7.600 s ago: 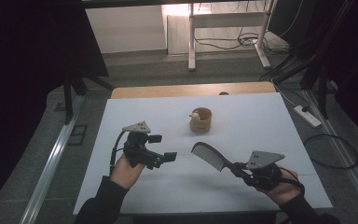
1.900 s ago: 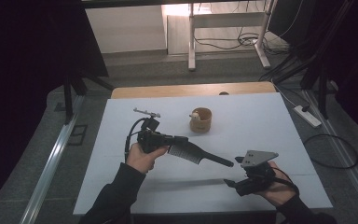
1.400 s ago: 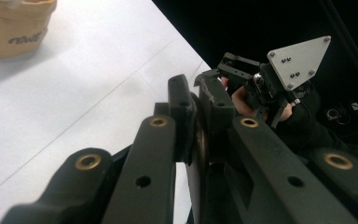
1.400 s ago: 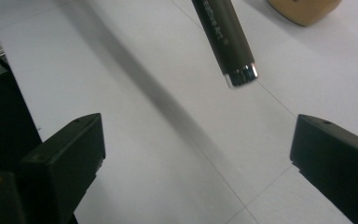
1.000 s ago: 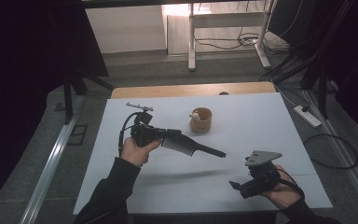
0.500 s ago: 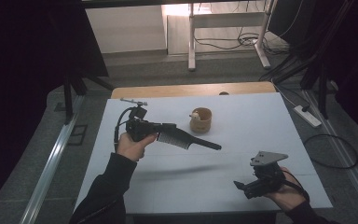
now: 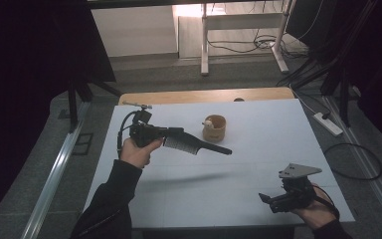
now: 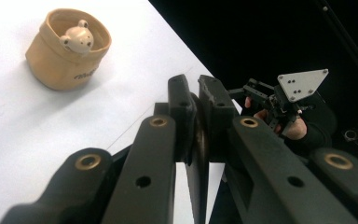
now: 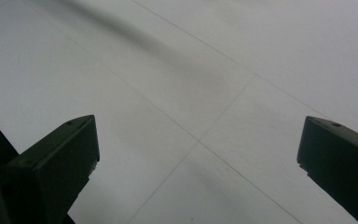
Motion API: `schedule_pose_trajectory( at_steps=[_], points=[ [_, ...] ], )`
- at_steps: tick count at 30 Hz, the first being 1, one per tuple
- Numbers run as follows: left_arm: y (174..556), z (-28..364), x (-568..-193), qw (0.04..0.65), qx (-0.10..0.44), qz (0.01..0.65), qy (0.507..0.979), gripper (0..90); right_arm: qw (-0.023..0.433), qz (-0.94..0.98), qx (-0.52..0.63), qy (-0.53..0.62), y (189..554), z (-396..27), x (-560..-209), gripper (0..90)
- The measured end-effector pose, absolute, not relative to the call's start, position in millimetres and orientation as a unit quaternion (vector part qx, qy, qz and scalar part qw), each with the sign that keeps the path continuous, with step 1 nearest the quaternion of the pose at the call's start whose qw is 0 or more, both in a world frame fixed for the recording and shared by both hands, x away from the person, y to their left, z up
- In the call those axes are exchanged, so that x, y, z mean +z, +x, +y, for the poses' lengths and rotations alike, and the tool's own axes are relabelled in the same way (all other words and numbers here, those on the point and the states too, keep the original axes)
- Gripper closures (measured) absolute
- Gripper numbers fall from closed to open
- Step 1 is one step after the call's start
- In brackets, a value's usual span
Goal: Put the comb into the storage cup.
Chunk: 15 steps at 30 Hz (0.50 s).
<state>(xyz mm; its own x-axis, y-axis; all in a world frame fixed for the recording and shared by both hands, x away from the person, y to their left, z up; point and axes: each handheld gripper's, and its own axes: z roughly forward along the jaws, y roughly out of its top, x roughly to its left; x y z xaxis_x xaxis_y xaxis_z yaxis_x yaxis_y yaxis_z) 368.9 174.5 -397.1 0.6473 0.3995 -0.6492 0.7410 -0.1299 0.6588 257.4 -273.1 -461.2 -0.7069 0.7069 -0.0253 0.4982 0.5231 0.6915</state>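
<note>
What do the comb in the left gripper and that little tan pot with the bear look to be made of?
Comb: looks like hard black plastic, matt to semi-gloss, with a thin moulded handle that holds straight while clamped in the left gripper.
Tan pot: soft-looking, perhaps fabric or silicone; its rolled rim sags unevenly and the surface is matt. The bear inside looks smooth and cream-coloured, maybe plastic or ceramic; hard to say.

right gripper: jaws stood wide apart, nothing between them; white table: lay beyond the jaws; blurred dark shadow: crossed the table above them
</note>
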Motion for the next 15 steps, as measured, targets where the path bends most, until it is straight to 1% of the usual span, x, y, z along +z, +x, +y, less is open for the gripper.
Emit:
schedule_pose_trajectory(
  at_steps=[15],
  points=[
    [376.6, 182.9, -386.8, 0.535, -0.145, 0.397, 0.731, 83.4, 0.164, 0.838, 0.336, 0.398, 245.8, -298.6, -460.9, 0.0]
  ],
)
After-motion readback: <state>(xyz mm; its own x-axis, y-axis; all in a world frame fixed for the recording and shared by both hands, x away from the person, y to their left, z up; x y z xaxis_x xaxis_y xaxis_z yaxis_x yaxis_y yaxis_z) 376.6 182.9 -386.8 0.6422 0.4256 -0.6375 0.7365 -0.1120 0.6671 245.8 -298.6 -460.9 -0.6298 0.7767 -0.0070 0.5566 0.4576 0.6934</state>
